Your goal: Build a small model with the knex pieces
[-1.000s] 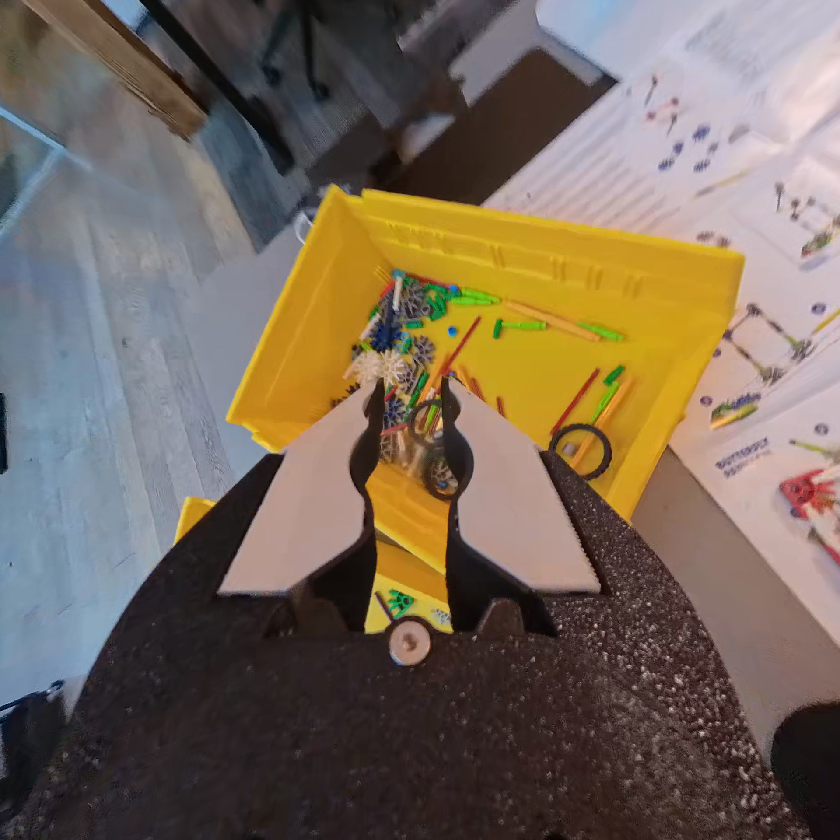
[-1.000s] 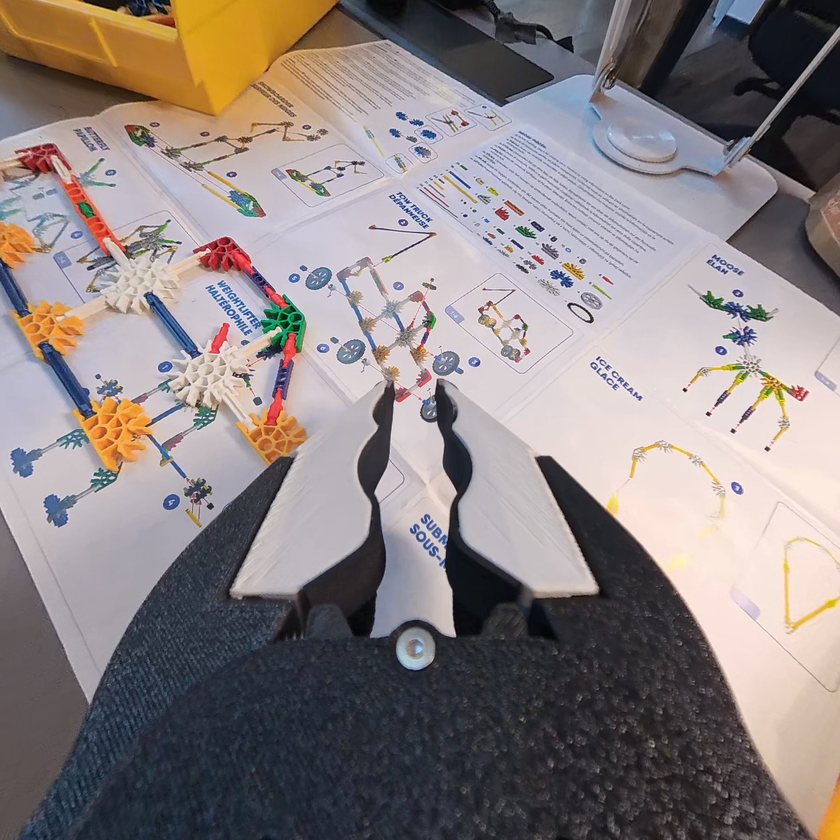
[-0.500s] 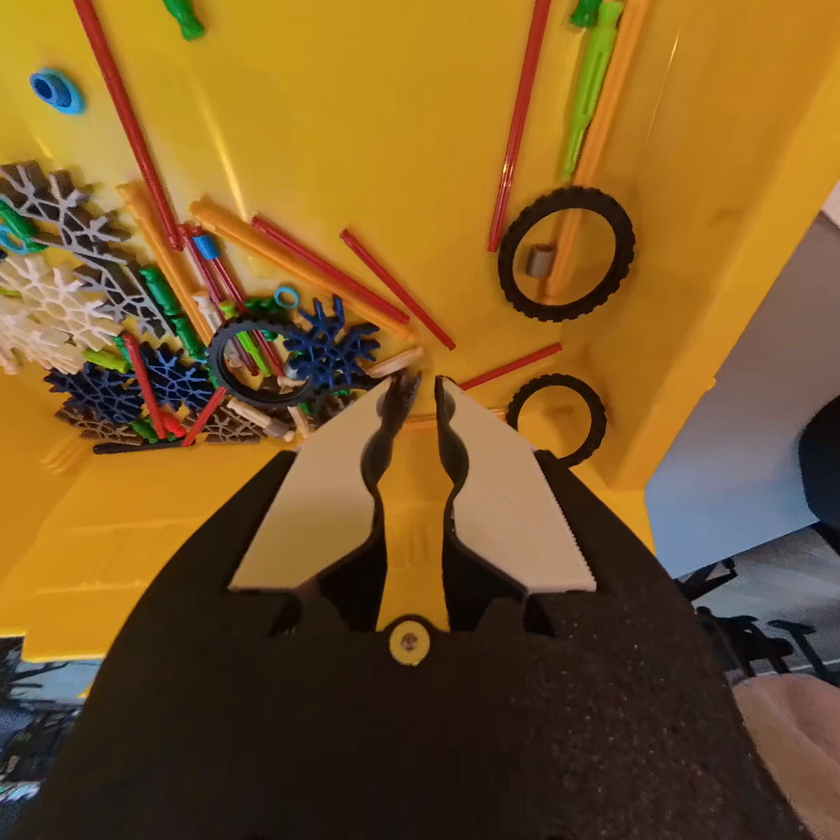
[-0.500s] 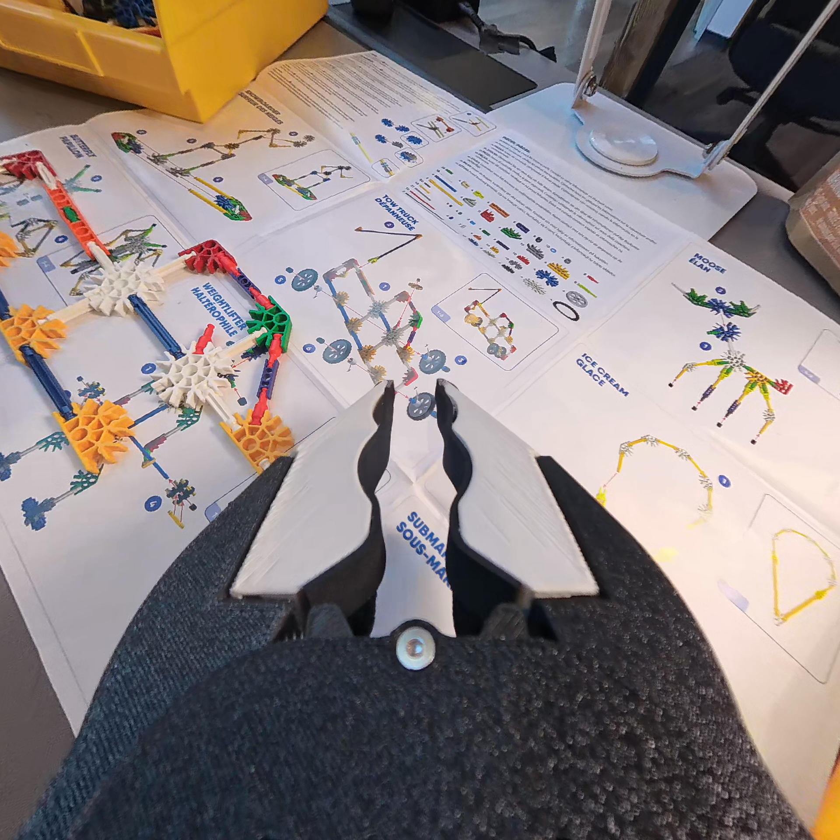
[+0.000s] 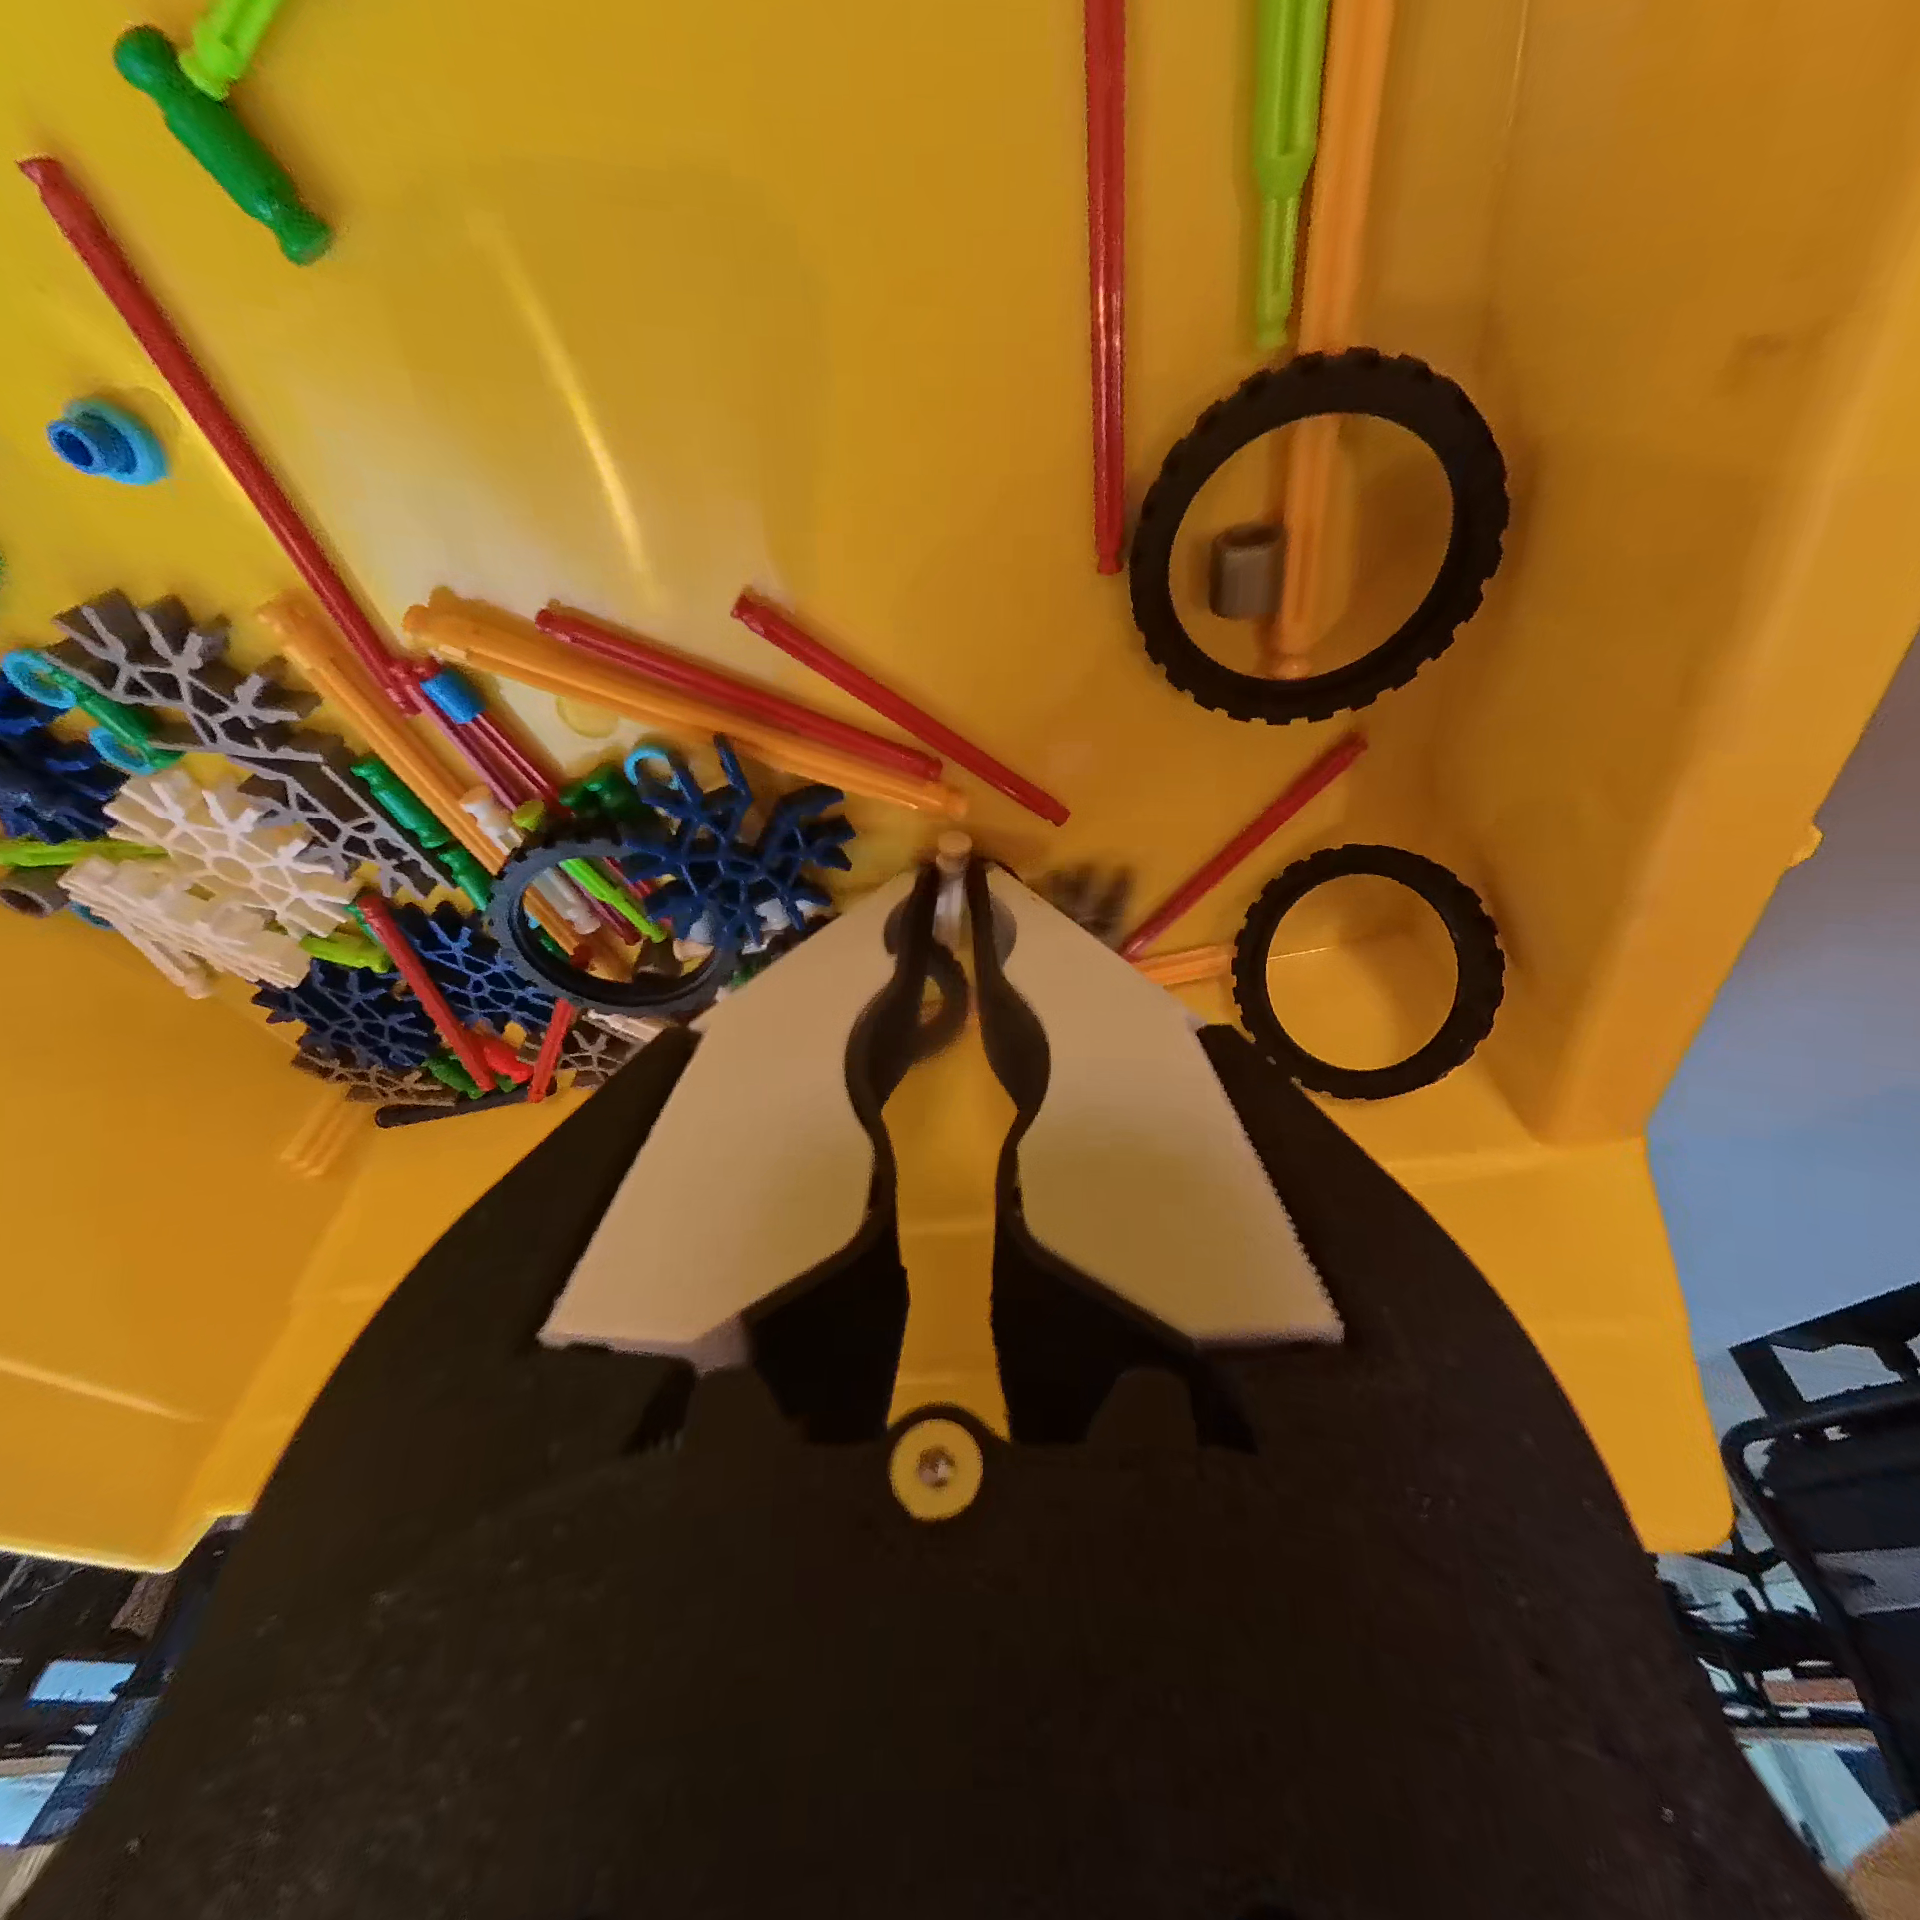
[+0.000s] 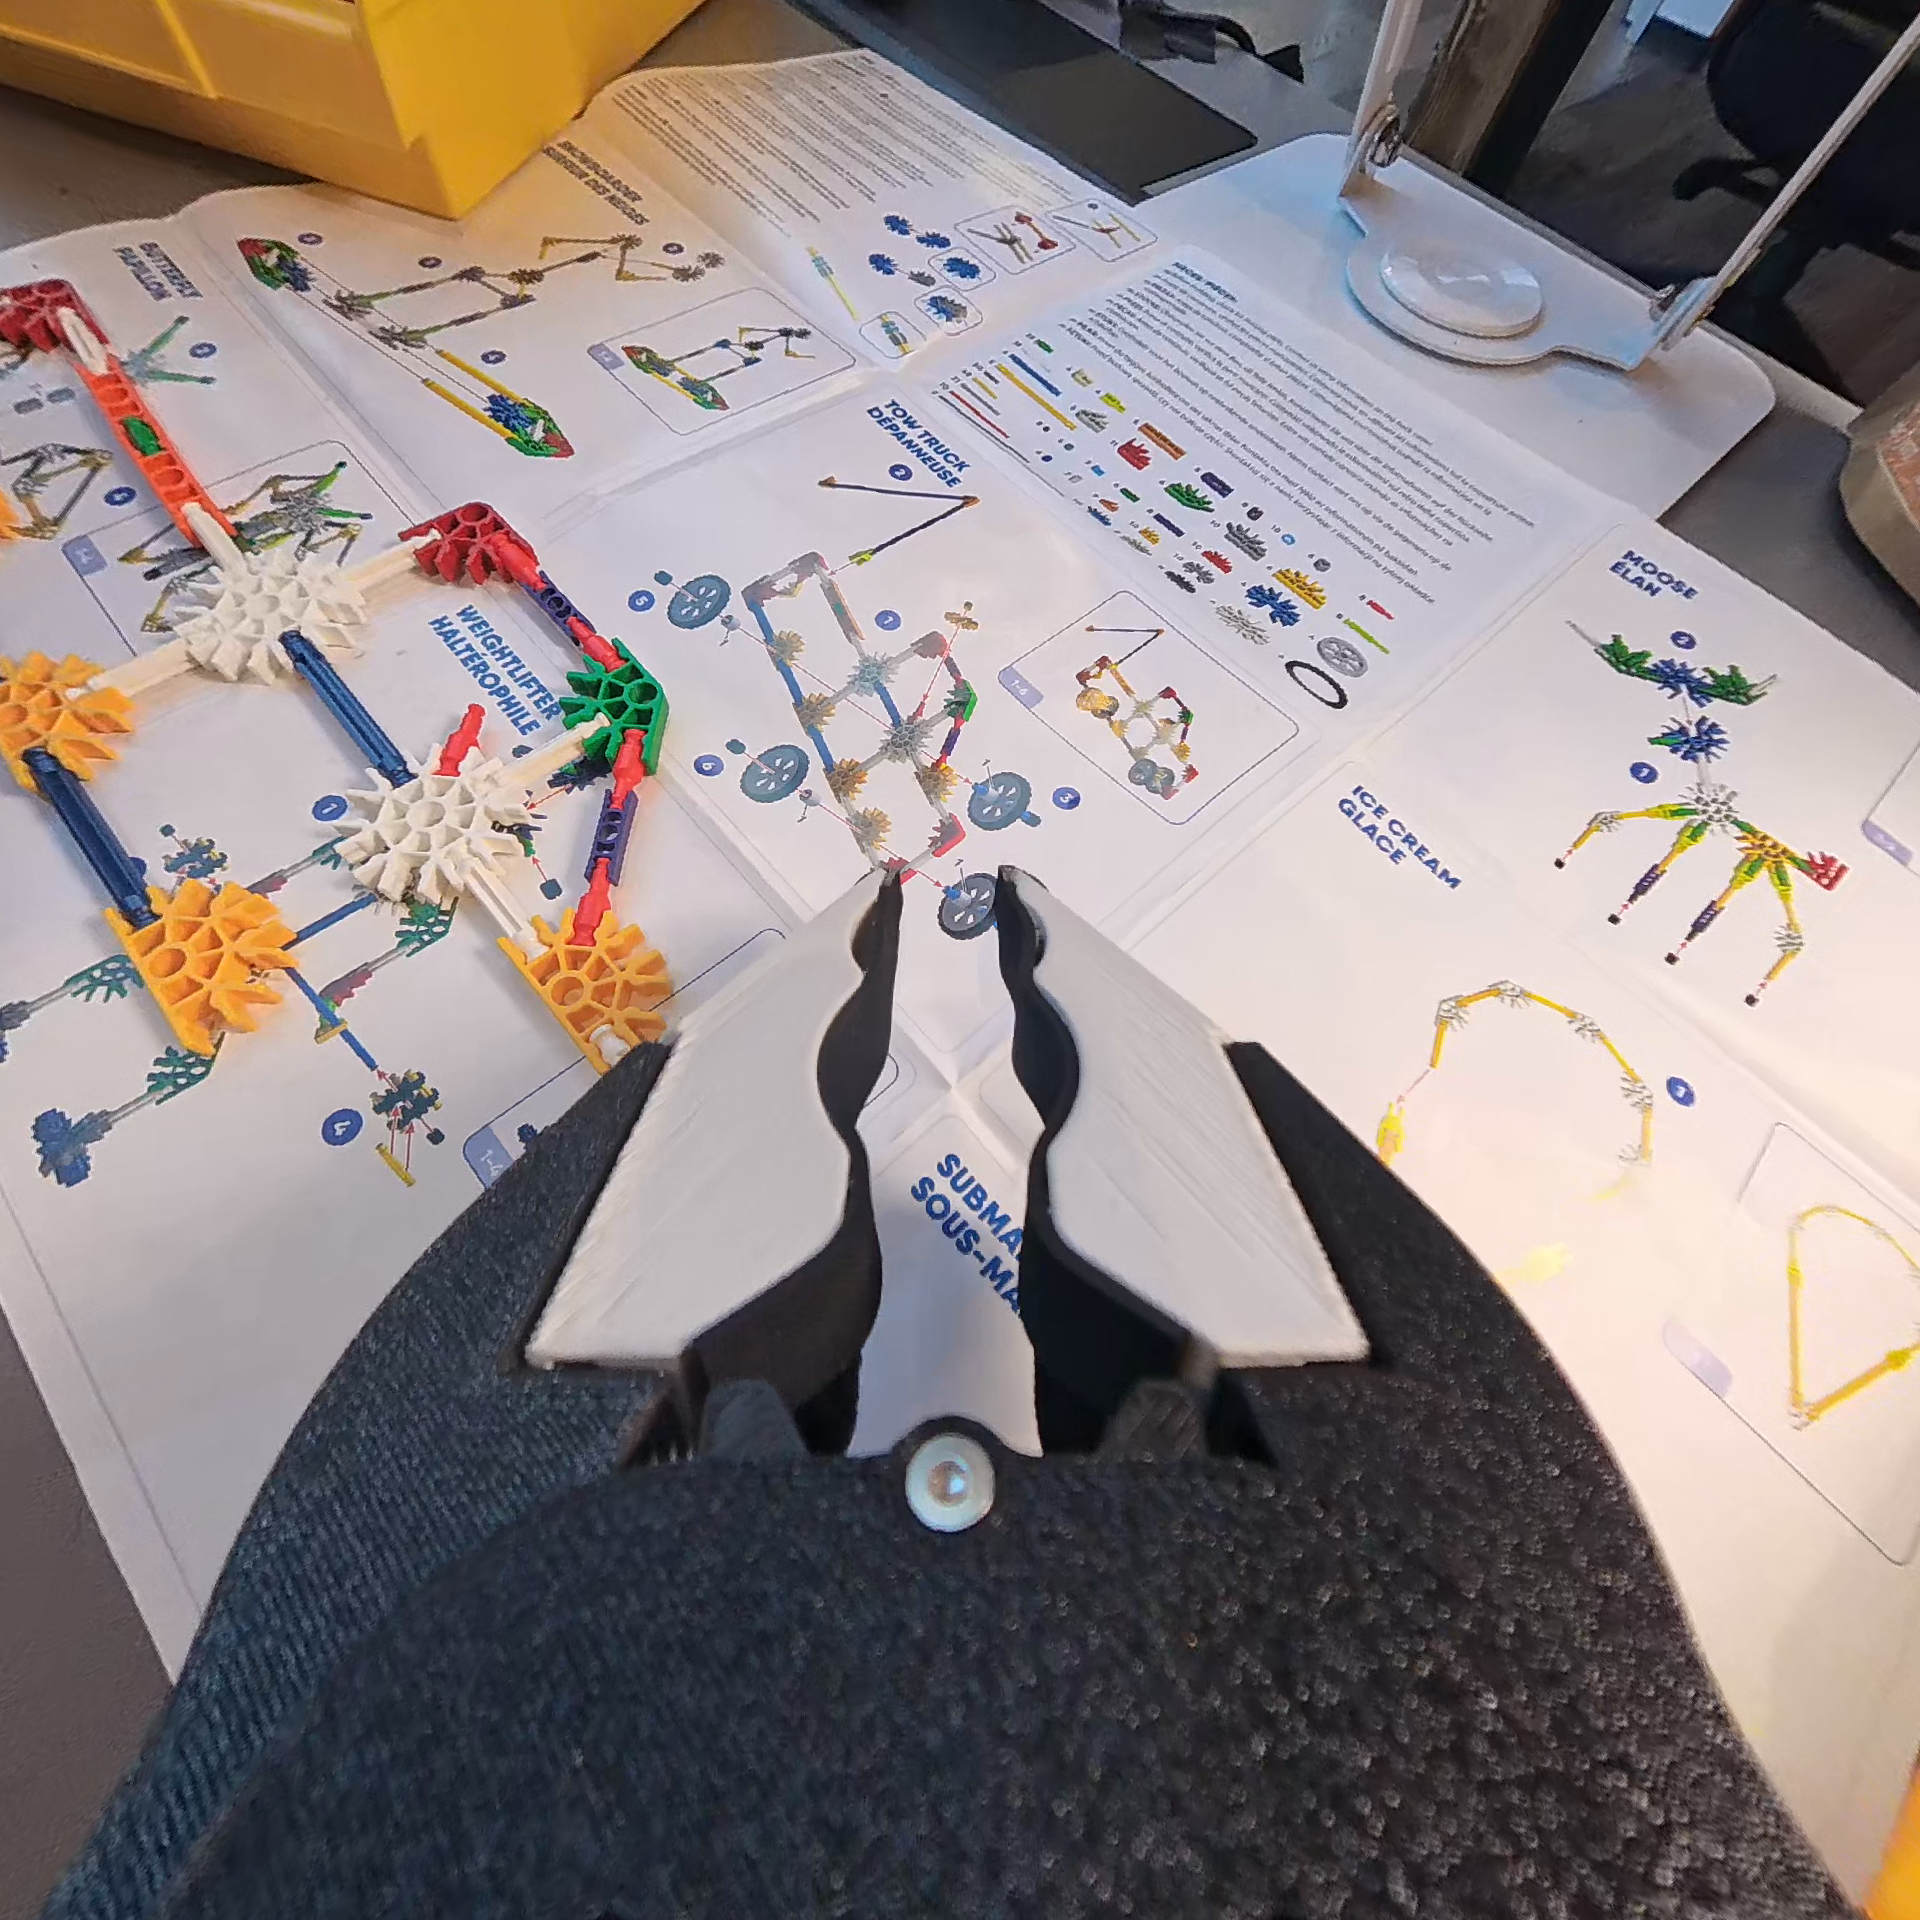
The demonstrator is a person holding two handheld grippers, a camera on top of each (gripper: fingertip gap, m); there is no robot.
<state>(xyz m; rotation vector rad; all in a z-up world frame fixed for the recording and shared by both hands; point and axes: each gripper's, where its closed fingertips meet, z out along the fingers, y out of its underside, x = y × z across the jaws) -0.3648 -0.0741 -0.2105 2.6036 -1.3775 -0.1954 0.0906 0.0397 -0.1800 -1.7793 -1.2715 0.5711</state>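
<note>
My left gripper is down inside a yellow bin, shut on a short whitish rod whose end sticks out past the tips. A blue snowflake connector and a thin black ring lie just left of the tips. A small black tyre lies just right of them. My right gripper is open and empty, hovering over a printed instruction sheet. A partly built model of white, orange, red and green connectors and blue rods lies on the sheet to its left.
The bin also holds red and orange rods, green rods, a larger black tyre and a heap of white, grey and blue connectors at the left. In the right wrist view the bin stands at the far left; a white stand base at the far right. Left tips to right tips: about 45 cm. The white stand base is about 35 cm from my right fingertips and 50 cm from my left.
My left gripper dropped into the bin, moved up to the pile and closed on the whitish rod. My right gripper drifted slightly back over the sheet and stayed open.
</note>
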